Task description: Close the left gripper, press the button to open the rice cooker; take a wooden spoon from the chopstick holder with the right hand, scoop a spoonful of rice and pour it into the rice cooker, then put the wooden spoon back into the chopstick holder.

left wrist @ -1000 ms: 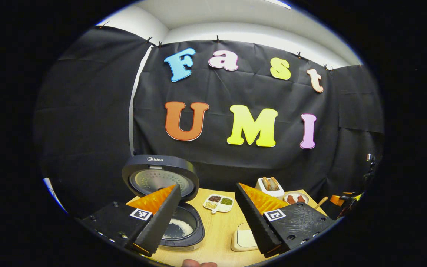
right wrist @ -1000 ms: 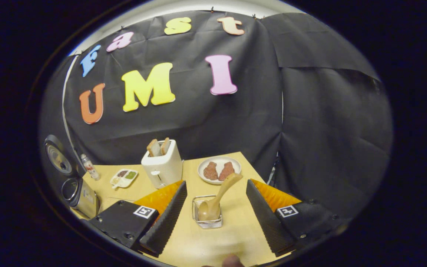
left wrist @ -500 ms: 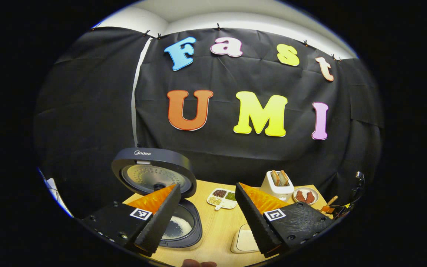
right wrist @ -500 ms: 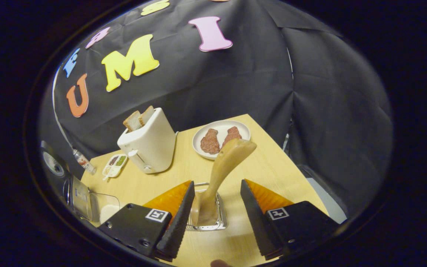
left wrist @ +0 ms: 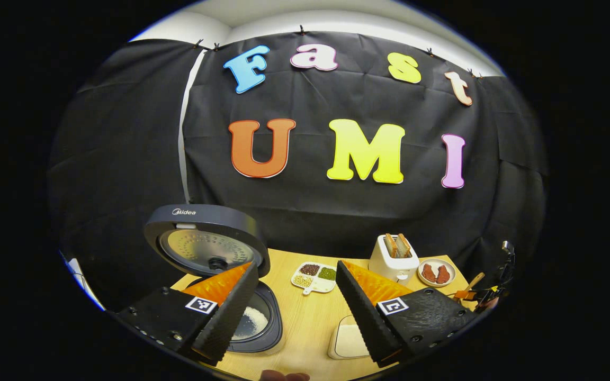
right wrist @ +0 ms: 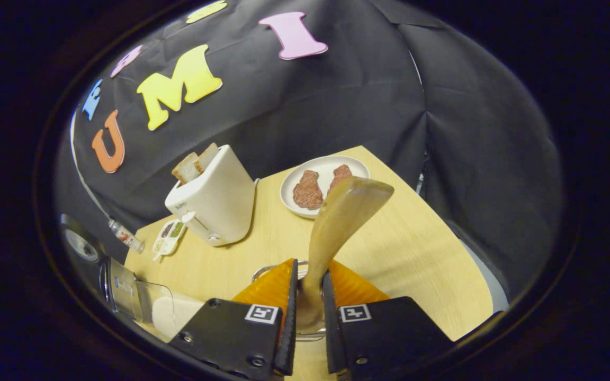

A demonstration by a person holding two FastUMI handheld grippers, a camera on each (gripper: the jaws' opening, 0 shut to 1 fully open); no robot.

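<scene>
A white two-slot toaster (right wrist: 215, 198) holding two bread slices (right wrist: 195, 163) stands on the light wooden table (right wrist: 405, 248). Beside it sits a round white plate (right wrist: 324, 183) with two reddish-brown meat pieces (right wrist: 307, 189). A small white divided dish of grains (left wrist: 314, 277) lies farther off.

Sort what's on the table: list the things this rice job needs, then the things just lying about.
Needed: rice cooker, lid up; wooden spoon, clamped by the right gripper; chopstick holder; container of rice; left gripper, open.

Lying about: toaster with bread; plate of meat; divided dish of grains; small bottle.

At lower left the rice cooker (left wrist: 241, 323) stands lid-up behind the spread left claw (left wrist: 294, 312), rice inside.
</scene>
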